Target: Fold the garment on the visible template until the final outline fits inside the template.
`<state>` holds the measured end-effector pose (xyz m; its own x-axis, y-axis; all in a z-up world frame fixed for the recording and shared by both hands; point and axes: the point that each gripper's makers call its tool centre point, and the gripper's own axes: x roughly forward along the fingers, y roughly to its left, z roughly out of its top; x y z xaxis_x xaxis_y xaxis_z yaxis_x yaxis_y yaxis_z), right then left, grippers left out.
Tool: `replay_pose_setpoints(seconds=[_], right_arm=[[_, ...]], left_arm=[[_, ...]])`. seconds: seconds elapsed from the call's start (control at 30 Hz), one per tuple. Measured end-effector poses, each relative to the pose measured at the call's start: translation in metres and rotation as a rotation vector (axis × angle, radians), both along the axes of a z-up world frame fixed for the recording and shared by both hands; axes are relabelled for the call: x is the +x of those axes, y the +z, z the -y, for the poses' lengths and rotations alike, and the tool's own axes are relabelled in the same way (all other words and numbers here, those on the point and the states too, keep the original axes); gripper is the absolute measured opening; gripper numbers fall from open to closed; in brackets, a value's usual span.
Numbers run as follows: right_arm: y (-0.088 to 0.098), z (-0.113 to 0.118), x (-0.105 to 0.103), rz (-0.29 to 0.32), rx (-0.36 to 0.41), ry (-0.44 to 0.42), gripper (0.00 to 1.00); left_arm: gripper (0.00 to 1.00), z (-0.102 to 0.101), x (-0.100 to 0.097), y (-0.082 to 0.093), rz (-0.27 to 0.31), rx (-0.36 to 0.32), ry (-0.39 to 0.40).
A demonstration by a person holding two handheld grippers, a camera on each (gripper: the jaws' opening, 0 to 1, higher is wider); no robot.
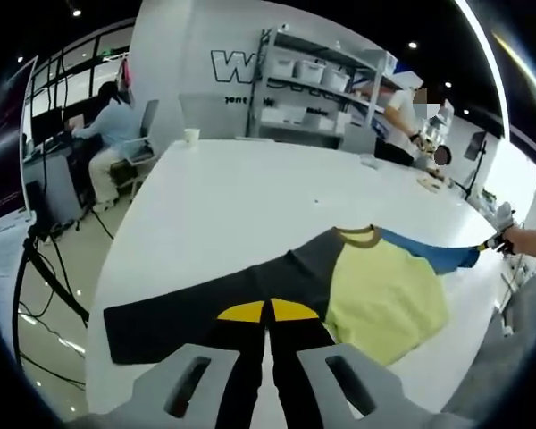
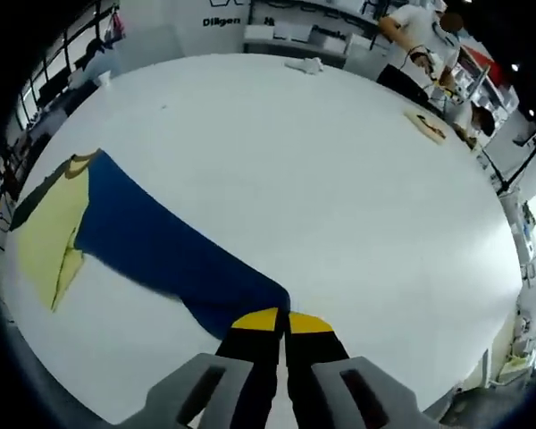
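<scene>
A large white worktop (image 1: 232,206) fills an open workshop, with shelving of storage boxes (image 1: 313,80) at 12 o'clock in the left gripper view and seated people at desks off towards 10 o'clock. On the worktop lies the garment (image 1: 375,295), a long-sleeved shirt with a yellow body, a dark grey sleeve and a blue sleeve, stretched out by its two cuffs. No template outline can be made out on the white surface in either view.

The left hand-held gripper (image 1: 268,315) has its jaws pressed together on the cuff of the dark grey sleeve (image 1: 188,317), which runs from the jaws towards 2 o'clock to the collar. The right hand-held gripper (image 2: 281,322) likewise pinches the end of the blue sleeve (image 2: 170,250), which trails off towards 10 o'clock to the yellow body (image 2: 49,232); in the left gripper view it sits at 3 o'clock (image 1: 498,239).

The cloth looks light, thin and limp: it will sag and drape wherever it is unsupported, and likely slide easily on the smooth top. Cuffs, hem corners and shoulder seams seem the best holds, since a pinch there carries a whole edge over without bunching the middle.
</scene>
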<state>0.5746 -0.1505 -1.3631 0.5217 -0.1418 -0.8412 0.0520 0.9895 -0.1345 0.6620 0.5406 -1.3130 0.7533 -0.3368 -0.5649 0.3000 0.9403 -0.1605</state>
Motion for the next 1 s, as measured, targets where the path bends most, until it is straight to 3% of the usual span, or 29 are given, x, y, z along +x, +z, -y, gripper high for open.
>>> replay_pose_setpoints(seconds=[0.07, 0.13, 0.27, 0.37, 0.4, 0.47, 0.57, 0.7, 0.73, 0.77, 0.83, 0.87, 0.9, 1.0], right_arm=[[0.001, 0.002, 0.003, -0.030, -0.031, 0.022, 0.00], [0.005, 0.014, 0.016, -0.003, -0.178, 0.128, 0.00], [-0.012, 0.035, 0.003, -0.103, -0.218, 0.015, 0.00], [-0.021, 0.036, -0.007, -0.134, -0.200, -0.037, 0.14], [-0.022, 0.032, -0.008, -0.125, -0.190, -0.023, 0.12], [-0.022, 0.019, -0.008, -0.106, -0.165, 0.002, 0.05], [-0.018, -0.010, -0.004, -0.031, -0.125, 0.035, 0.05], [-0.018, -0.069, 0.006, 0.066, -0.038, 0.191, 0.03], [-0.021, -0.087, 0.005, 0.073, -0.012, 0.233, 0.04], [-0.022, -0.096, 0.003, 0.079, -0.008, 0.236, 0.04], [-0.026, -0.131, 0.003, 0.112, 0.033, 0.346, 0.06], [-0.030, -0.132, 0.004, 0.112, 0.019, 0.362, 0.06], [-0.041, -0.147, 0.002, 0.124, 0.036, 0.416, 0.06], [-0.046, -0.183, -0.003, 0.151, 0.108, 0.472, 0.08]], left_arm=[[0.00, 0.001, -0.001, -0.001, -0.002, 0.000, -0.001], [0.00, 0.005, -0.002, -0.002, -0.003, 0.002, -0.009], [0.00, 0.018, -0.005, -0.007, -0.011, 0.017, -0.047], [0.00, 0.028, -0.011, -0.016, -0.037, 0.025, -0.083], [0.00, 0.031, -0.013, -0.018, -0.042, 0.027, -0.097], [0.00, 0.039, -0.020, -0.027, -0.066, 0.035, -0.132], [0.00, 0.048, -0.031, -0.043, -0.105, 0.051, -0.178], [0.01, 0.061, -0.046, -0.061, -0.152, 0.055, -0.235], [0.02, 0.059, -0.047, -0.074, -0.172, 0.057, -0.256], [0.03, 0.062, -0.051, -0.077, -0.180, 0.060, -0.270], [0.04, 0.068, -0.058, -0.084, -0.191, 0.068, -0.304], [0.04, 0.069, -0.059, -0.089, -0.192, 0.070, -0.327], [0.04, 0.071, -0.062, -0.091, -0.197, 0.073, -0.341], [0.07, 0.080, -0.070, -0.096, -0.205, 0.077, -0.376]])
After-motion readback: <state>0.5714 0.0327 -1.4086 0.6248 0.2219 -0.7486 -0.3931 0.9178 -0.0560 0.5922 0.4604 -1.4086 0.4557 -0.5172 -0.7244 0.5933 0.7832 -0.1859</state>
